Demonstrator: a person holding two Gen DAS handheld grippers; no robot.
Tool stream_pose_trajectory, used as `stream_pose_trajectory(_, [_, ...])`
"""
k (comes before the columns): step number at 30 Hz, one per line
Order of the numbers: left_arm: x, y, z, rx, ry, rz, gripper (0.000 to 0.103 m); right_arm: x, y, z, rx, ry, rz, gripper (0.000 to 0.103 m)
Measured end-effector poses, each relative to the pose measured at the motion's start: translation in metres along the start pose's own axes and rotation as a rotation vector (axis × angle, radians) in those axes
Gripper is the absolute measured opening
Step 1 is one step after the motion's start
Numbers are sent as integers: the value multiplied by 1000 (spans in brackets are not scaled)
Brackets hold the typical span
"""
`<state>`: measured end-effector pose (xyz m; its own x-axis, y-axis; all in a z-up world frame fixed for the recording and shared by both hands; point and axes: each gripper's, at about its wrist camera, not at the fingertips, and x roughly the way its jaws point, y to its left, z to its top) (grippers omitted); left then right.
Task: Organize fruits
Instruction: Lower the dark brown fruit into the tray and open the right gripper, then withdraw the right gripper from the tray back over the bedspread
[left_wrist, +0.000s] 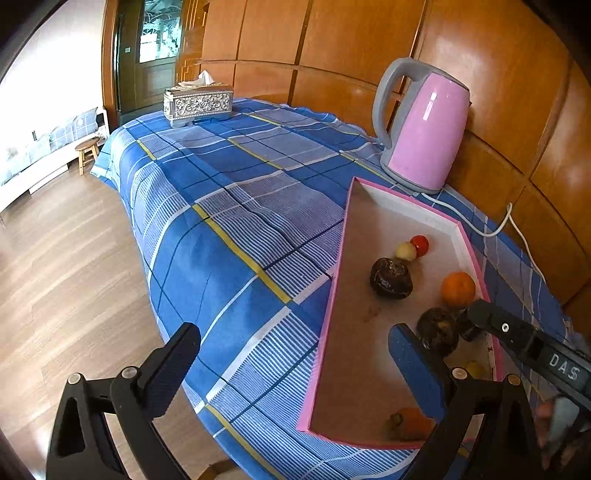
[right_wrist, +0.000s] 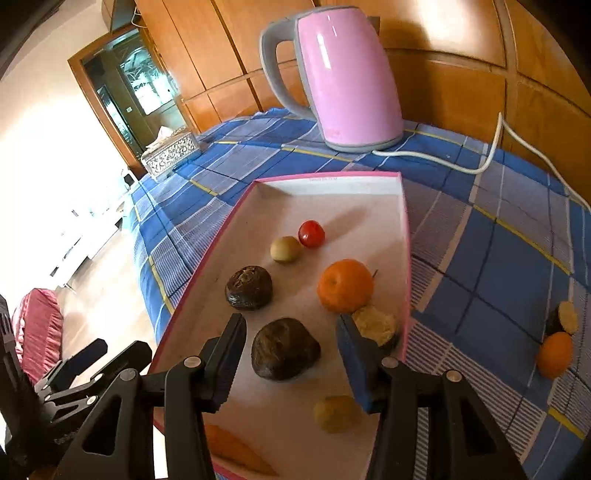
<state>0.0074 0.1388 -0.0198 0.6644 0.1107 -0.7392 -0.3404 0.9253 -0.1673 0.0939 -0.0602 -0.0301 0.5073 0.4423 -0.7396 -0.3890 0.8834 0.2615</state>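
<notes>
We find our right gripper (right_wrist: 291, 354) spread wide around the dark fruit (right_wrist: 285, 349) in the pink tray (right_wrist: 405, 236); left gripper (left_wrist: 295, 365) open, idle; advise closing squarely, gently.

A pink kettle (right_wrist: 343, 74) and an ornate tissue box (left_wrist: 199, 103) stand well apart on the checked tablecloth (left_wrist: 229, 206).

I see a pink kettle (right_wrist: 343, 74) with grey handle, a blue checked cloth (left_wrist: 229, 206) with yellow lines, and my pink-edged tray (right_wrist: 406, 236) holding an orange (right_wrist: 345, 285) and a red tomato (right_wrist: 311, 233).
</notes>
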Motion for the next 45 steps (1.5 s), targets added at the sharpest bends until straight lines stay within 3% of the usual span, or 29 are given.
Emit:
stream_pose_trajectory(6, [-6,-13,-3,53,-22,-24,102,-16,-15,-15,40,-24,-40,51])
stream_pose_trajectory(21, [-23,-49,-18,211,-50,-97,102,-76,-63,-59,135,-131,-273,51])
stream_pose_trajectory(45, [-30,-106,-41,398,-14,-194,102,-145,-167,-130,407,-184,-578,51])
